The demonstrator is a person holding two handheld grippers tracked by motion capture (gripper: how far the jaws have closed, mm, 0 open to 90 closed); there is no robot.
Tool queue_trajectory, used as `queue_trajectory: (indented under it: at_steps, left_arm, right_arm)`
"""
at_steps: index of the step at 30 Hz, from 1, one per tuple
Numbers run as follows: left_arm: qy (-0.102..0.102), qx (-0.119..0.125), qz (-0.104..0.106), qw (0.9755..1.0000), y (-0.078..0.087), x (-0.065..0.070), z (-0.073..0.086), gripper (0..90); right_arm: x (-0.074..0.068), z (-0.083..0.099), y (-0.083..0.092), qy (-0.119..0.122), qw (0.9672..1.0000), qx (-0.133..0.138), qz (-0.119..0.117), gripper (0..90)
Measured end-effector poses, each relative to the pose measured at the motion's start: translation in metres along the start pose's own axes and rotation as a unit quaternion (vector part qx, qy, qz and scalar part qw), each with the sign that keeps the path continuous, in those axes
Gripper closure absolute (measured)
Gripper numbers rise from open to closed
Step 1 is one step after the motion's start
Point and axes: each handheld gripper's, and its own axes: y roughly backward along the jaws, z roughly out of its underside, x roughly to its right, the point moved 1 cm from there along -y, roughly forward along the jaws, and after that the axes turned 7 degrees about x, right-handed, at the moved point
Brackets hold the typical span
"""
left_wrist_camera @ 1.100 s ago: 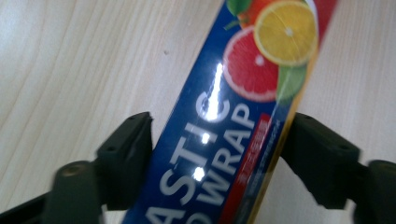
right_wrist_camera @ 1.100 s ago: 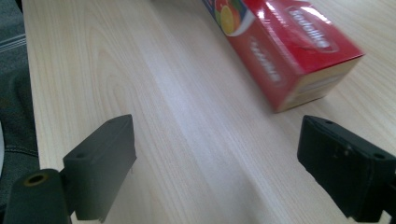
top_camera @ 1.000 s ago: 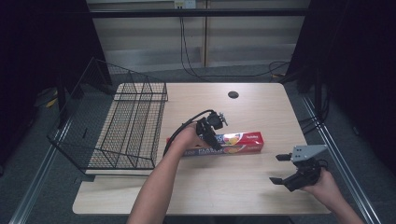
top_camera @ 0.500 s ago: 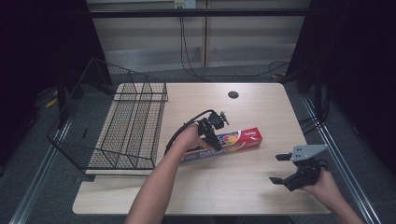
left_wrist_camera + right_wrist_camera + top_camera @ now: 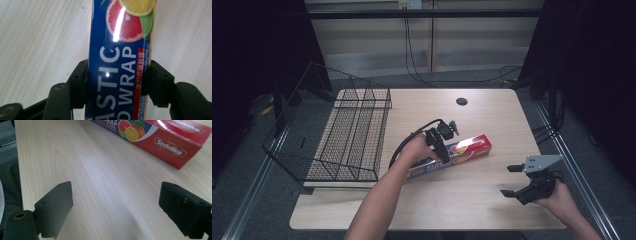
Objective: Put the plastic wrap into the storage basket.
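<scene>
Pale wood-grain bench [image 5: 472, 200] with rounded corners, dark room all around it and some cables trailing along the floor behind. Lying on the bench a bit left of the middle is a long blue and red cardboard box of plastic wrap [image 5: 451, 154] with citrus fruit printed on it, set at a slant so its red end points toward the far right. The left gripper [image 5: 439, 150] comes down on the box partway along, and in the left gripper view its black fingers [image 5: 78, 82] sit pressed against both long sides of the box [image 5: 120, 65], right around the "PLASTIC WRAP" lettering, having just closed in on it. So that one's clamped on the box, which rests on the bench. The right gripper [image 5: 509, 181] sits well apart near the front right corner, held just over the wood, its fingers [image 5: 53, 207] spread wide with nothing between them but bare bench; the red end of the box [image 5: 175, 142] shows farther off in its view. Off to the left, a black wire basket [image 5: 352, 140] stands on the bench's edge, near the box but not touching it.
</scene>
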Motion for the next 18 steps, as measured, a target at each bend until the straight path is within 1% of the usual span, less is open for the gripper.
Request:
queue_trajectory:
  at_steps: [1,2,4,5,6,7,8,9,10,11,12,13,14,15,16,17,18]
  left_arm:
    - [-0.007,-0.012,0.002,0.9999,0.003,-0.003,-0.001,44.5]
    - [0.015,0.003,-0.001,0.9999,0.004,-0.002,-0.001,44.6]
    - [0.017,0.001,-0.003,0.9999,0.007,-0.002,-0.001,44.7]
    - [0.023,-0.001,-0.004,0.9997,0.013,-0.003,-0.003,44.7]
    - [0.023,-0.001,-0.004,0.9997,0.013,-0.003,-0.003,44.7]
    - [0.042,0.006,-0.013,0.9990,0.019,-0.003,-0.004,44.7]
    - [0.042,0.006,-0.013,0.9990,0.019,-0.003,-0.004,44.7]
    - [0.044,0.007,-0.023,0.9987,0.027,-0.003,-0.006,44.7]
    - [0.044,0.006,-0.026,0.9987,0.031,-0.004,-0.007,44.7]
    - [0.052,0.012,-0.028,0.9982,0.034,-0.003,-0.008,44.7]
    - [0.056,0.012,-0.027,0.9980,0.038,-0.004,-0.008,44.7]
    - [0.055,0.013,-0.027,0.9981,0.042,-0.004,-0.009,44.7]
    - [0.064,0.020,-0.031,0.9973,0.044,-0.003,-0.010,44.7]
    - [0.063,0.014,-0.028,0.9975,0.049,-0.003,-0.011,44.7]
    - [0.063,0.014,-0.028,0.9975,0.049,-0.003,-0.011,44.7]
    - [0.064,0.014,-0.033,0.9973,0.055,-0.003,-0.012,44.7]
    - [0.064,0.014,-0.033,0.9973,0.055,-0.003,-0.012,44.7]
  right_arm:
    - [0.000,0.000,0.000,-0.001,1.0000,0.000,0.001,12.0]
    - [0.000,0.000,0.001,-0.002,1.0000,0.000,0.002,12.0]
    - [0.000,0.000,0.001,-0.002,1.0000,0.000,0.002,12.0]
    - [0.000,0.000,0.001,0.000,1.0000,0.000,0.001,12.0]
    - [0.000,0.000,0.001,0.000,1.0000,0.000,0.001,12.0]
    - [0.000,0.000,0.001,-0.001,1.0000,0.000,0.001,12.0]
    - [0.000,0.000,0.000,0.000,1.0000,0.001,0.001,12.0]
    - [0.000,0.000,0.001,-0.001,1.0000,0.002,0.000,12.0]
    - [0.000,-0.001,0.001,0.002,1.0000,0.002,-0.001,12.0]
    - [0.000,-0.001,0.001,0.002,1.0000,0.002,0.000,11.9]
    - [0.000,-0.001,0.001,0.003,1.0000,0.003,0.000,11.9]
    - [-0.001,-0.001,0.002,0.002,1.0000,0.002,0.000,11.8]
    - [-0.001,-0.001,0.002,0.001,1.0000,0.002,0.001,11.6]
    - [-0.001,-0.001,0.002,0.001,1.0000,0.002,0.001,11.5]
    - [-0.001,-0.001,0.002,0.001,1.0000,0.002,0.001,11.5]
    - [-0.002,-0.002,0.002,0.001,1.0000,0.002,0.000,11.5]
    - [-0.002,-0.002,0.001,0.002,1.0000,0.002,-0.001,11.4]
